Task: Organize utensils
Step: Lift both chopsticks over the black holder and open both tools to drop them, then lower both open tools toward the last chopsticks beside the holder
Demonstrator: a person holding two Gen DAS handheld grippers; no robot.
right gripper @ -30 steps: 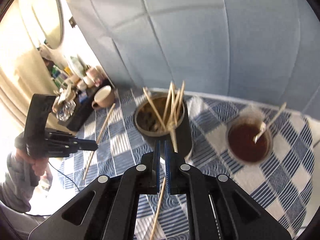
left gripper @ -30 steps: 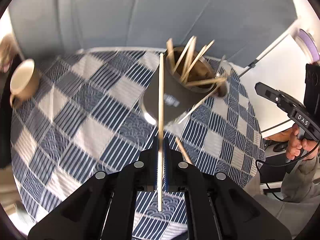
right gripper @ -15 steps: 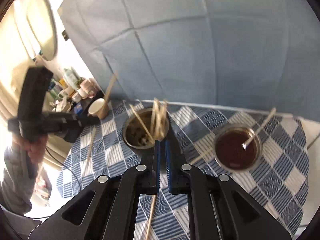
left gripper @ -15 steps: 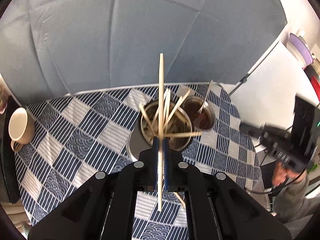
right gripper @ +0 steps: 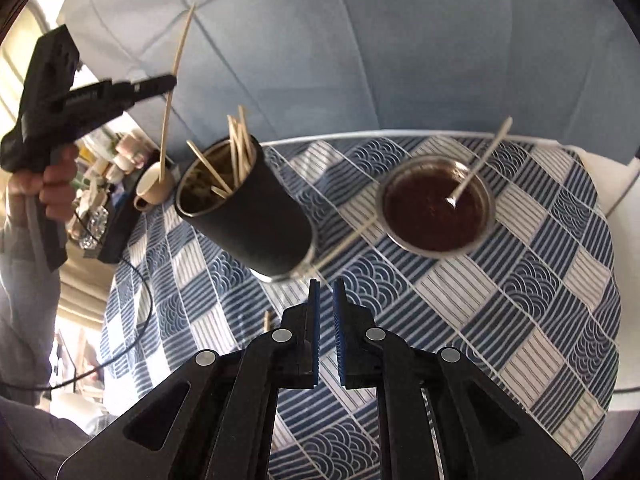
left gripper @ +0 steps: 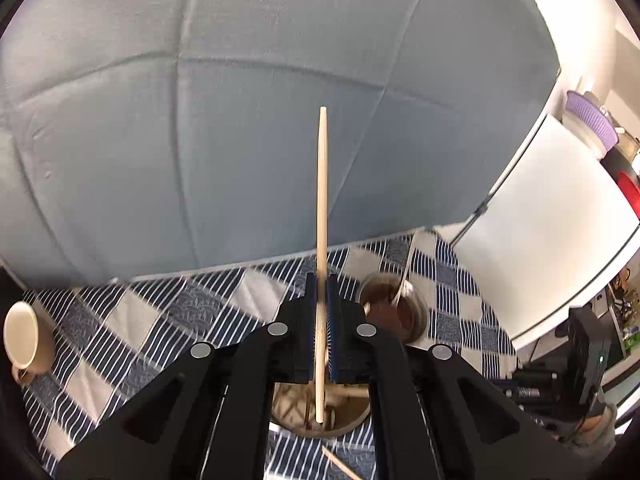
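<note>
Your left tool (left gripper: 322, 308) is clamped on one pale wooden chopstick (left gripper: 322, 208), hanging over the crowded black metal cup (right gripper: 244, 208). Drop it skewed and it snags the sticks already inside, tipping the cup. Your right tool (right gripper: 324, 312) sits nearly closed, empty.

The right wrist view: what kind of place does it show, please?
Probably a room at home, with a dining table set for recording. A checked blue tablecloth covers a round table, a black cup holds chopsticks, a bowl holds brown sauce, and cluttered shelves stand behind.
</note>
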